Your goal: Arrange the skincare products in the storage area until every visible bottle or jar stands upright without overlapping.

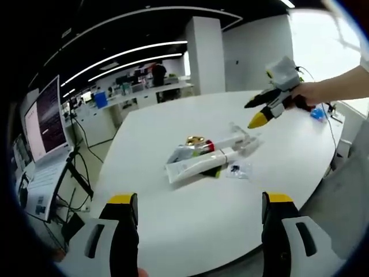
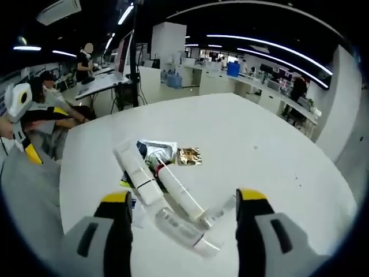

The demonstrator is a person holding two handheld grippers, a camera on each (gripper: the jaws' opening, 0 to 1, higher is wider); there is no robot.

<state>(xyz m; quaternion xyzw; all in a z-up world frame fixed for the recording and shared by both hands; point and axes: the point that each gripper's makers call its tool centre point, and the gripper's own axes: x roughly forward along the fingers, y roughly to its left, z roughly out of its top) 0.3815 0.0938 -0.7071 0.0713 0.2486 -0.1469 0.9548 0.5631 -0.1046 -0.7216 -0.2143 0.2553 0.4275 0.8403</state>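
Mid-desk [image 2: 271,150], well off every edge, the skincare tubes [image 2: 138,173] lie toppled and overlapping; we judge them light, slick, squashy, best pinched near the capped ends, with both left gripper [image 1: 199,208] and right gripper [image 2: 181,205] open, empty.

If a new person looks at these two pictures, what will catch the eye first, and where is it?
The eye falls first on the heap of skincare tubes lying flat and overlapping near the middle of the round white table. In the right gripper view, the right gripper hangs open just above a clear bottle lying at the heap's near end. In the left gripper view, the left gripper is open too.
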